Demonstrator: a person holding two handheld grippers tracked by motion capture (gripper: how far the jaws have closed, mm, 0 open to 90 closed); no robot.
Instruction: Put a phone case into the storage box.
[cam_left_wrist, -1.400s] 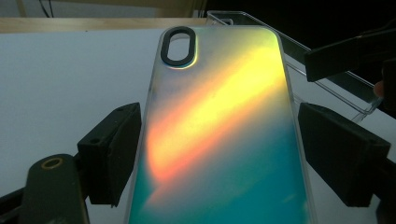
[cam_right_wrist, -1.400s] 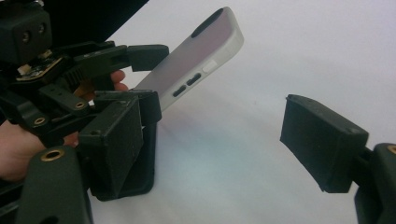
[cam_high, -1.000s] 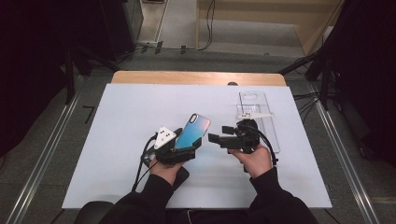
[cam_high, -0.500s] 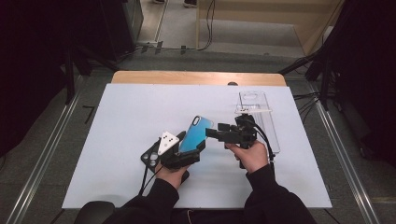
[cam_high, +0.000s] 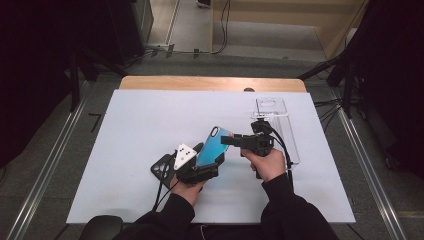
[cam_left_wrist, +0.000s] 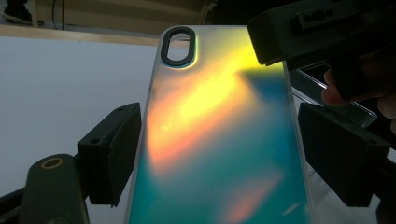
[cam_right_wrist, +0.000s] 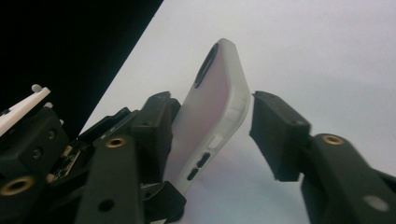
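Since the earlier frame, the right gripper (cam_high: 227, 139) has been closing around the iridescent phone case (cam_high: 214, 146), not yet gripping, while the left gripper (cam_high: 207, 161) clamps it near the table's (cam_high: 125, 120) front edge.

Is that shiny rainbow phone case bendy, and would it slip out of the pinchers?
Probably a bit bendy: the phone case looks thin, with soft frosted edges. Its glossy back may be slippery, so the left gripper holds it by its sides. It looks light, staying tilted up in one grip while the right gripper closes around its edge.
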